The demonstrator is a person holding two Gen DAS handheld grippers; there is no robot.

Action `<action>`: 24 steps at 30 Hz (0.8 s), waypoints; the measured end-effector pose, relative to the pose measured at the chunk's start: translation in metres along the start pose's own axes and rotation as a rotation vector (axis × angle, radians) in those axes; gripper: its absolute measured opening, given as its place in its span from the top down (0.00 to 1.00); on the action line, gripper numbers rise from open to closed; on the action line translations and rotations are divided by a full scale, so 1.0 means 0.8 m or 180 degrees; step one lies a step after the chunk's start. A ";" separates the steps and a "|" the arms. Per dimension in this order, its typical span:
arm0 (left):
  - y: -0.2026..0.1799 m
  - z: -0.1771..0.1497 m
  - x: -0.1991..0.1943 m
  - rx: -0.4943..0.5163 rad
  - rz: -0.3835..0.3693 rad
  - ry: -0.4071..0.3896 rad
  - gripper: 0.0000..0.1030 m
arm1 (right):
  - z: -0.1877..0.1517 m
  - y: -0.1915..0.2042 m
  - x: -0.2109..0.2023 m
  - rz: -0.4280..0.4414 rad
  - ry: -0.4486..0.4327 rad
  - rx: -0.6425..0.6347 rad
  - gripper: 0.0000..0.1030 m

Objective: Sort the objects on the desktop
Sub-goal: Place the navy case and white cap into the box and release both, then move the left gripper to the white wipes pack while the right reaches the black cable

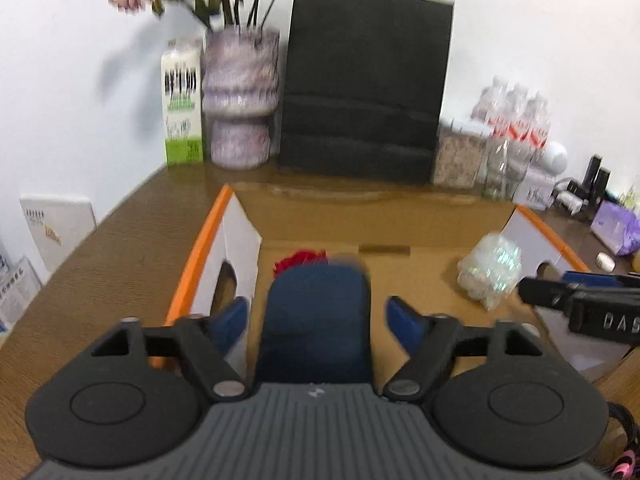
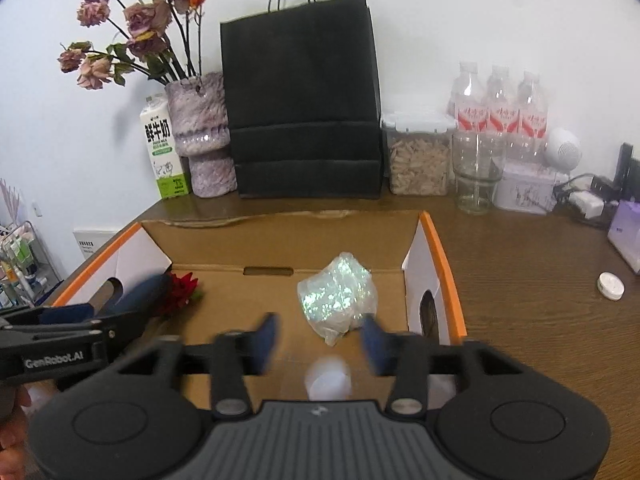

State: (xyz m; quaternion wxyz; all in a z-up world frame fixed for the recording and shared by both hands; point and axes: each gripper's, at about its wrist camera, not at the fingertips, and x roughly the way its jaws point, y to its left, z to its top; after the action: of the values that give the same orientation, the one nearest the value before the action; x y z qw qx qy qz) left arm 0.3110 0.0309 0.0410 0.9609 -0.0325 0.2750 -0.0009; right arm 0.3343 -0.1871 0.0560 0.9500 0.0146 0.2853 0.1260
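The left gripper [image 1: 316, 320] hangs over the open brown cardboard box with orange-edged white flaps [image 1: 240, 216], its blue-padded fingers [image 1: 230, 322] spread wide apart. A blurred dark blue rounded object [image 1: 316, 312] sits in the gap between them; whether it touches either pad cannot be told. Just beyond it, on the box floor, lies a red artificial flower [image 1: 298, 260]. To the right in the box rests an iridescent crinkled plastic bundle [image 1: 490, 270]. The right gripper [image 2: 320, 340] also hovers over the box, its fingers parted, with a blurred pale round object [image 2: 328, 378] below the gap, touching neither. On the wooden desk [image 2: 520, 280] outside the box lies a small white round cap [image 2: 611, 286]. A black paper bag [image 2: 300, 100] stands behind the box against the wall
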 end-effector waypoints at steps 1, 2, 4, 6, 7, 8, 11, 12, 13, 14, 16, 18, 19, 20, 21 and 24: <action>-0.001 0.001 -0.007 0.0007 -0.0005 -0.0102 0.02 | 0.000 0.003 -0.004 -0.0007 -0.0046 -0.0039 0.13; -0.003 0.001 -0.015 0.0018 -0.0004 -0.0203 0.00 | 0.000 0.004 -0.007 -0.0011 -0.0086 -0.0060 0.06; -0.006 0.001 -0.025 0.0034 0.0039 -0.0333 0.00 | 0.000 0.007 -0.013 -0.0013 -0.0134 -0.0075 0.00; -0.008 0.000 -0.030 0.0028 0.0047 -0.0377 0.00 | -0.001 0.010 -0.018 -0.0017 -0.0159 -0.0104 0.00; -0.008 0.000 -0.031 0.0026 0.0050 -0.0379 0.00 | -0.001 0.012 -0.019 -0.0024 -0.0169 -0.0121 0.00; -0.009 0.000 -0.032 0.0031 0.0058 -0.0378 0.00 | -0.002 0.014 -0.021 -0.0029 -0.0178 -0.0137 0.00; -0.010 0.001 -0.031 0.0046 0.0083 -0.0372 0.00 | -0.003 0.016 -0.026 -0.0025 -0.0198 -0.0165 0.00; -0.011 0.000 -0.032 0.0053 0.0092 -0.0373 0.00 | -0.003 0.016 -0.028 -0.0021 -0.0207 -0.0168 0.00; -0.012 -0.001 -0.033 0.0058 0.0106 -0.0373 0.00 | -0.003 0.017 -0.029 -0.0017 -0.0216 -0.0174 0.00; -0.012 -0.001 -0.034 0.0060 0.0117 -0.0373 0.00 | -0.003 0.017 -0.031 -0.0015 -0.0227 -0.0179 0.00; -0.012 -0.002 -0.035 0.0063 0.0122 -0.0379 0.00 | -0.002 0.017 -0.034 -0.0015 -0.0251 -0.0177 0.00; -0.012 -0.002 -0.037 0.0061 0.0129 -0.0390 0.00 | -0.002 0.016 -0.037 -0.0015 -0.0268 -0.0175 0.00; -0.012 -0.002 -0.039 0.0062 0.0131 -0.0402 0.00 | -0.001 0.016 -0.039 -0.0015 -0.0279 -0.0171 0.00; -0.012 -0.002 -0.041 0.0063 0.0130 -0.0414 0.00 | -0.001 0.015 -0.041 -0.0011 -0.0295 -0.0170 0.00; -0.012 -0.001 -0.043 0.0065 0.0132 -0.0430 0.00 | 0.000 0.016 -0.044 -0.0007 -0.0319 -0.0171 0.00; -0.012 0.004 -0.055 0.0074 0.0123 -0.0529 0.00 | 0.005 0.018 -0.056 0.0006 -0.0406 -0.0193 0.00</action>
State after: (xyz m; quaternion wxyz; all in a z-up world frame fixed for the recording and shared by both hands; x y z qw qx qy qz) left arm 0.2753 0.0222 0.0672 0.9806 -0.0159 0.1948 0.0171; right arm 0.2970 -0.1841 0.0848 0.9661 -0.0058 0.2203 0.1343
